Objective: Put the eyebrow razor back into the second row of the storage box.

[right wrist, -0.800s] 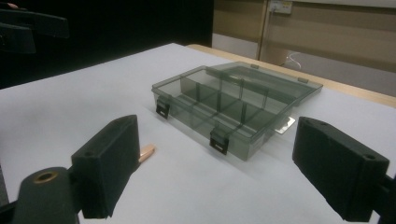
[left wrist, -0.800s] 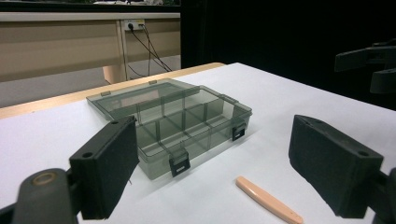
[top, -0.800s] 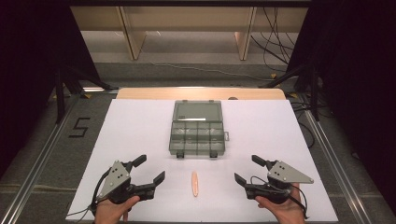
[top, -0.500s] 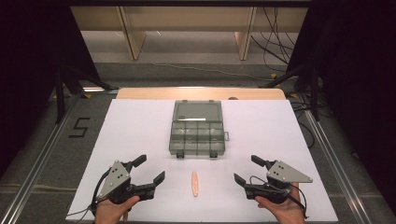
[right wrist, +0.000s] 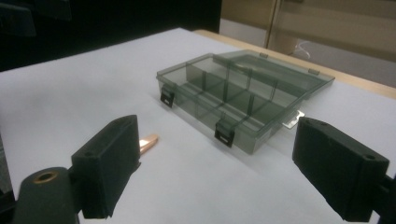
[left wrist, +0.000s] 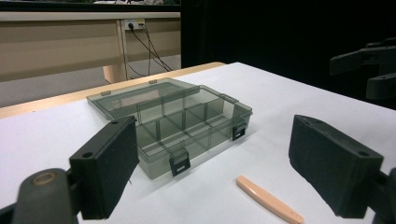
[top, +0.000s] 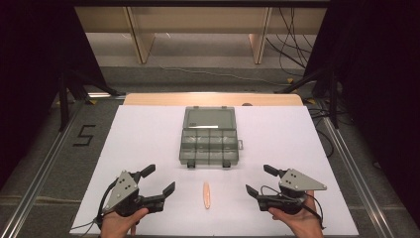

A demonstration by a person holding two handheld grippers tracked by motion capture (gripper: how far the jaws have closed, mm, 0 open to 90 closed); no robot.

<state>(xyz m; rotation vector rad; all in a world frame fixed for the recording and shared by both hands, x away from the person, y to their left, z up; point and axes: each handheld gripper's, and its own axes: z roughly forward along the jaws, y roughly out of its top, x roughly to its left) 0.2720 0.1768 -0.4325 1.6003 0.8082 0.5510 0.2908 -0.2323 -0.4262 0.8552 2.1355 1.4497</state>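
Nearest the person, the left gripper (top: 154, 184) and right gripper (top: 259, 181) rest on the white table (top: 148, 134), jaws spread wide, gripping nothing. Between them, just in front of the compartment box (top: 208, 144), lies a slim, smooth peach stick (top: 206, 194). The box is smoky translucent plastic, lid open flat behind it. The gripper views show its black latches (left wrist: 179, 164).

A slim peach-coloured stick (top: 206, 195), tapered at both ends, lies flat on the white table (top: 148, 134), just in front of the compartment box (top: 208, 144), its long axis pointing toward the box. The box, of smoky clear plastic, stands open, lid laid back flat, two black latches on its front wall.
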